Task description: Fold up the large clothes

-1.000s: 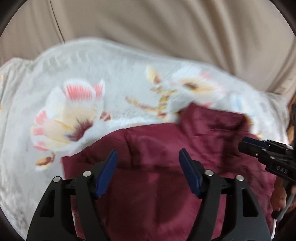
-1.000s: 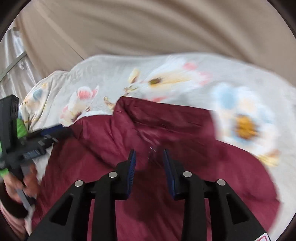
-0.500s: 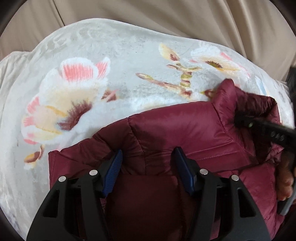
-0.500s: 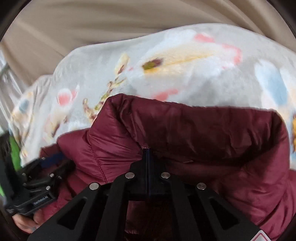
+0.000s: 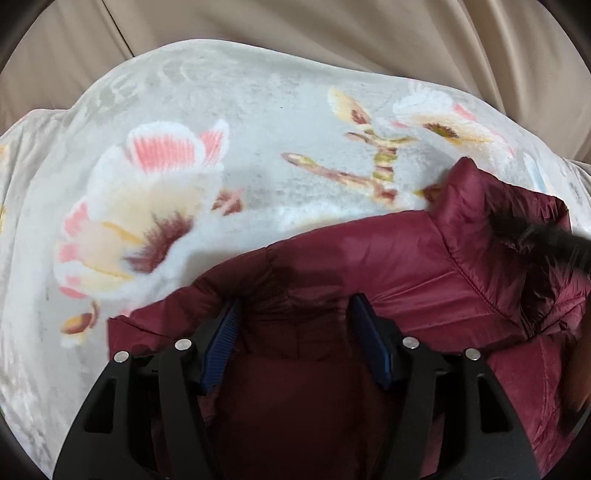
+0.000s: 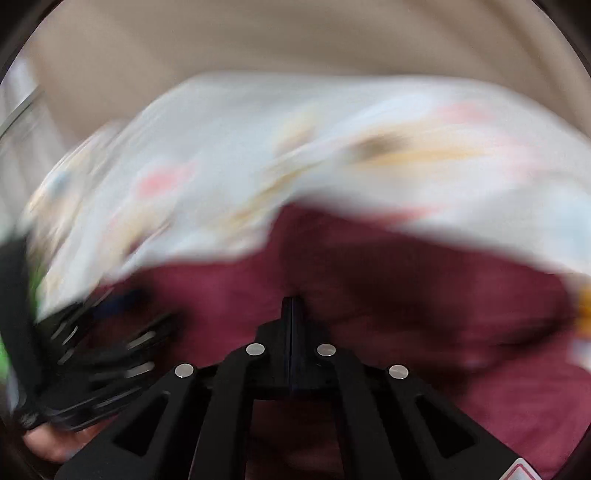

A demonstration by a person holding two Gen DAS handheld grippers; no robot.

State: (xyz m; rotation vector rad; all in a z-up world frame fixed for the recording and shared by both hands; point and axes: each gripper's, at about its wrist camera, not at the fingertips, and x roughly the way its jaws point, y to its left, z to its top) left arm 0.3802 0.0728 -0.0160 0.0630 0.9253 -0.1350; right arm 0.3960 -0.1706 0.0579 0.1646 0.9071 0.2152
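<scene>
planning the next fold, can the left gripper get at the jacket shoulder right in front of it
Probably yes. The left gripper is open, its fingers straddling the maroon jacket, with nothing between them and the shoulder. The right gripper sits off at the collar.

Domestic bedroom setting — a bed spread with a plush pale floral blanket [image 5: 229,110], backed by beige draped curtains [image 5: 332,33]; a maroon padded jacket [image 5: 388,258] lies on the blanket.

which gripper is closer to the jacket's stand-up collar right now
Right. The right gripper sits at the collar of the maroon jacket, jaws shut. The left gripper is open over the shoulder, off to the collar's left.
</scene>
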